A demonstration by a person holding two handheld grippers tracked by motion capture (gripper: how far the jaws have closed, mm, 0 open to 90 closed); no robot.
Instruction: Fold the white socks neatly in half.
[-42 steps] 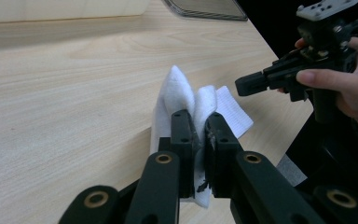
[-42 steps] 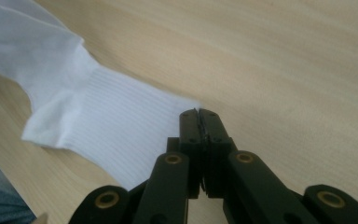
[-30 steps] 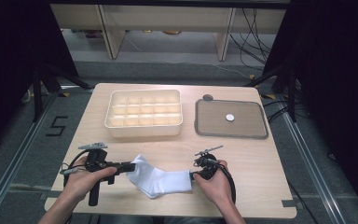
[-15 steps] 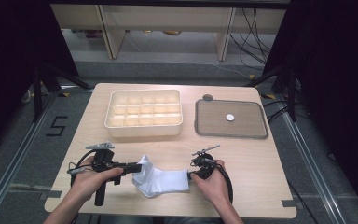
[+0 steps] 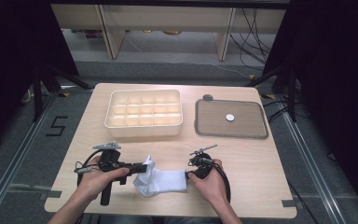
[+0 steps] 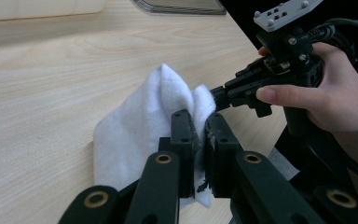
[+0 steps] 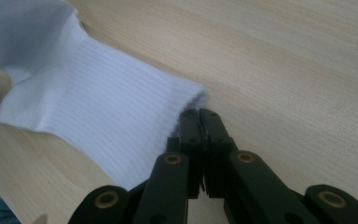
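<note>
Both tongs are clenched on the white sock (image 5: 164,182): the left gripper (image 5: 142,168) pinches the bunched, lifted end, its jaws pressed on a fold of cloth in the left gripper view (image 6: 196,140), while the right gripper (image 5: 187,174) nips the edge of the ribbed cuff (image 7: 116,126), jaws all but touching. That sock lies low in the high view, near the front edge of the table (image 5: 242,158), its long axis running left to right across the frame, stretched between the two hands. Each tong holds one end, so neither is nearer; the coming move likely turns on bringing one end over the other along that axis. Higher in the frame stand the compartment box (image 5: 143,115) and, to its right, the grey tray (image 5: 230,118)
</note>
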